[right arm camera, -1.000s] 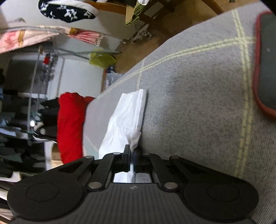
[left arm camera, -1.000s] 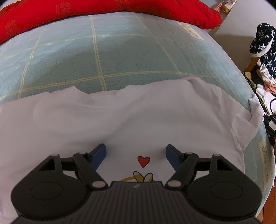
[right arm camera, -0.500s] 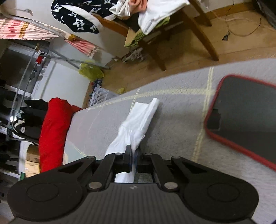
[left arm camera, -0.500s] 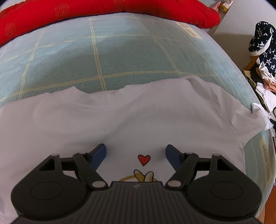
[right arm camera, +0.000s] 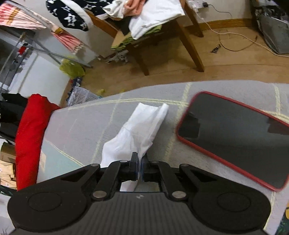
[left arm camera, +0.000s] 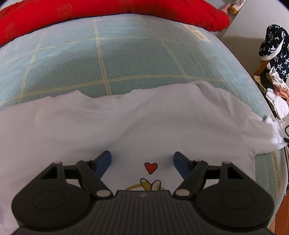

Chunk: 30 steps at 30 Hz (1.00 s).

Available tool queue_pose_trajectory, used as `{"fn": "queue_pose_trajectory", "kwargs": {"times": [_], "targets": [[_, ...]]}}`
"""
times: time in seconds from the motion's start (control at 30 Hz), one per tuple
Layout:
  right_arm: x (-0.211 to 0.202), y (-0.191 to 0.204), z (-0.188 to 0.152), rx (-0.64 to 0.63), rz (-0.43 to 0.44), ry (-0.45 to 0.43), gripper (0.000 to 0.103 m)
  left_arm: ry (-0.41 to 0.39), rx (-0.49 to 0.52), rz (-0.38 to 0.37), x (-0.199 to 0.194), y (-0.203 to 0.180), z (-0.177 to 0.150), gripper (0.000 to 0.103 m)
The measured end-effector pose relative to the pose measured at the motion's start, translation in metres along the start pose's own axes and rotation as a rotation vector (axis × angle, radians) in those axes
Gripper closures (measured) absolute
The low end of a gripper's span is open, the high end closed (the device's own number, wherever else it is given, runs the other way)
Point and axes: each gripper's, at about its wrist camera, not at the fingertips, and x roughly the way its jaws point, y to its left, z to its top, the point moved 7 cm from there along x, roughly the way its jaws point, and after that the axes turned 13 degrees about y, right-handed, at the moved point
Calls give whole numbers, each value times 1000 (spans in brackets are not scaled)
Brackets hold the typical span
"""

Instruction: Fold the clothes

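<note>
A white T-shirt (left arm camera: 126, 126) with a red heart print (left arm camera: 151, 167) lies spread over the blue checked bedspread (left arm camera: 101, 59). My left gripper (left arm camera: 142, 159) hovers open just above the chest print, blue pads wide apart with nothing between them. In the right wrist view my right gripper (right arm camera: 139, 167) is shut on the shirt's sleeve (right arm camera: 140, 126), which stretches away from the jaws across the bedspread. The same sleeve (left arm camera: 271, 133) reaches toward the bed's right edge in the left wrist view.
A phone in a red case (right arm camera: 233, 139) lies on the bed right of the sleeve. A red pillow (left arm camera: 108, 10) runs along the far side. A wooden chair (right arm camera: 162, 41) piled with clothes stands on the floor beyond the bed's edge.
My right gripper has swung and pulled the sleeve outward; the phone and chair have come into its view. In the left view the folded-in sleeve is now drawn out flat. The left gripper stayed put.
</note>
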Motion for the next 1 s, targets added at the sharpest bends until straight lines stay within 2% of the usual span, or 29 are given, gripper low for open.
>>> {"fn": "queue_pose_trajectory", "kwargs": {"times": [0.07,0.17,0.23,0.33,0.43,0.47,0.53,0.63,0.77,0.83,0.87,0.9,1.0], "targets": [[-5,-3,-5,23,-31,-2,89,-3,-4,-7,-2,0,0,28],[-25,6,-16,-27,-91,-33,86,-12,-13,-21,-9,1,3,34],[-40,22,-21,-114,-123,-66,84,-32,-15,-24,-18,1,6,36],[-44,64,-30,-282,-101,-53,81,-68,6,-26,-28,-2,20,36],[-15,124,-58,-489,2,97,78,-104,28,-27,-38,-5,34,36],[0,144,-73,-557,41,179,78,-115,35,-28,-41,-6,39,37],[29,186,-115,-726,91,300,78,-127,49,-36,-45,-8,46,41],[69,238,-190,-971,155,487,78,-107,67,-61,-40,-12,46,42],[107,263,-273,-1228,125,622,78,-58,46,-66,-23,-8,34,41],[123,258,-295,-1281,77,659,78,-13,-20,-30,-9,9,22,42],[128,253,-296,-1291,45,660,78,-5,-52,-7,-7,20,15,46],[132,248,-293,-1282,22,655,79,-4,-81,12,-7,32,8,53],[130,241,-269,-1188,11,659,79,-4,-131,5,-20,50,-1,54]]}}
